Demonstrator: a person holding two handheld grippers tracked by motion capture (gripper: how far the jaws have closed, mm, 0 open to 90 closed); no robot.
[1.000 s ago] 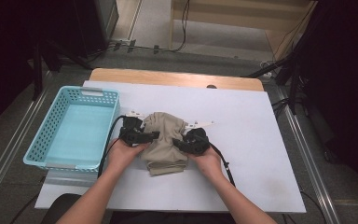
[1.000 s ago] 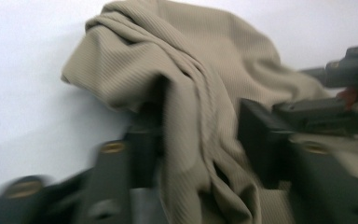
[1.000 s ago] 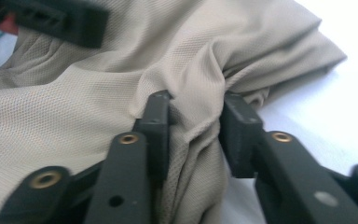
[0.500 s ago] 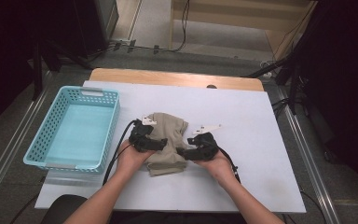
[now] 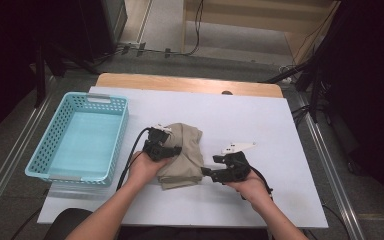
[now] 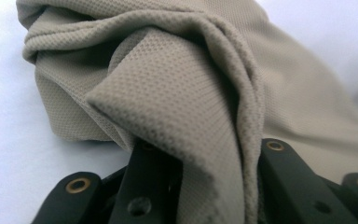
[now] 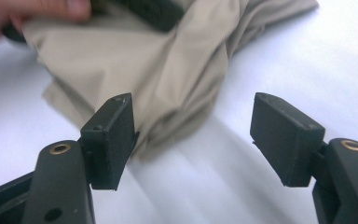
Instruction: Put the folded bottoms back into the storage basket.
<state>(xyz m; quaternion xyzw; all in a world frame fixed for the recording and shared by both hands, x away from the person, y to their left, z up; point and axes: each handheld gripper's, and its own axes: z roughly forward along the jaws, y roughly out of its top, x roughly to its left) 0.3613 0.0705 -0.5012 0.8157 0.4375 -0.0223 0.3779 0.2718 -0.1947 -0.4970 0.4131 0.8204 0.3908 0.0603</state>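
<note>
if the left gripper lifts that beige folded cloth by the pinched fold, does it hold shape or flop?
Probably flops: the beige cloth is thin knit, already draping in soft folds over the left gripper. Likely light, so one pinch should carry it. Its loose layers may unfold, since the right gripper stands open beside it.

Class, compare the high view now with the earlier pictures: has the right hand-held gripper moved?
Yes. The right hand-held gripper has drawn off the beige cloth, away from the blue basket, its jaws having just opened, nothing between them.

Lab-like recording space — white table point(image 5: 260, 115), floor cables point(image 5: 200, 30), dark equipment racks point(image 5: 80, 30)
</note>
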